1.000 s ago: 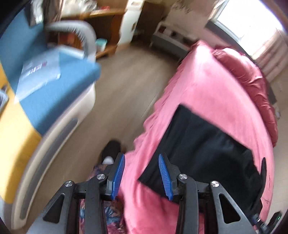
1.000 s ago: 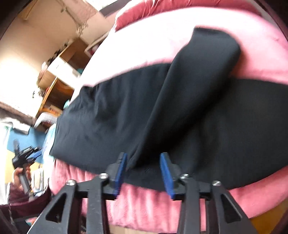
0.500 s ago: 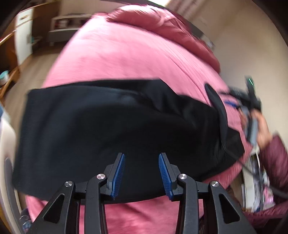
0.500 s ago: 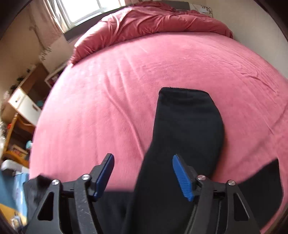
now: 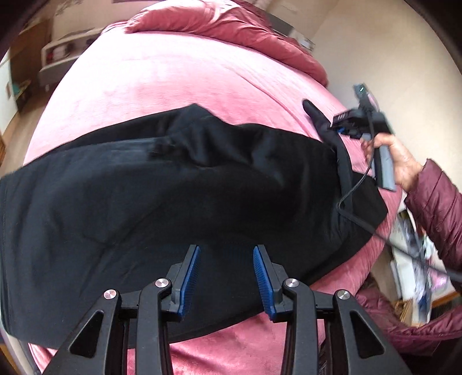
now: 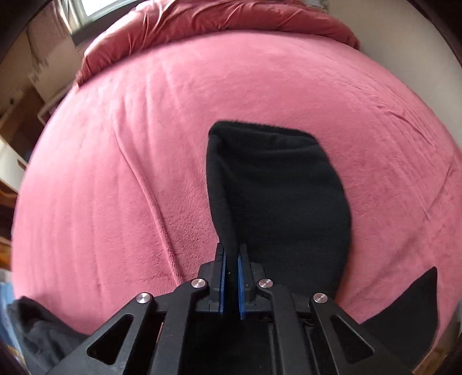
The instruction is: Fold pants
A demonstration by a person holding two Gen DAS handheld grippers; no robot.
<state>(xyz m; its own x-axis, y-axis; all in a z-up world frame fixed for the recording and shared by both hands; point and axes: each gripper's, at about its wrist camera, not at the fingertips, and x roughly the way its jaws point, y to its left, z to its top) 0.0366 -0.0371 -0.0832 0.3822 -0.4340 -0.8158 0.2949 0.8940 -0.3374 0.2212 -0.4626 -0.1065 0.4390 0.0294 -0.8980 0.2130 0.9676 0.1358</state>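
Note:
Black pants (image 5: 179, 202) lie spread across a pink bed (image 5: 179, 78). My left gripper (image 5: 226, 253) is open and empty, just above the pants' near edge. In the right wrist view, my right gripper (image 6: 231, 253) is shut on the left edge of a black pant leg (image 6: 277, 196) that stretches away over the pink bed (image 6: 115, 173). The right gripper also shows in the left wrist view (image 5: 337, 127), at the pants' far right end, held by a hand in a maroon sleeve.
A rumpled red duvet (image 5: 231, 26) lies along the bed's far end. A wall runs to the right of the bed. Wooden furniture and a low white shelf (image 5: 57, 57) stand at the far left. A black cable (image 5: 361, 178) hangs from the right gripper.
My left gripper swung from the floor side to over the pants. My right gripper went from open around the pant leg to shut on its edge.

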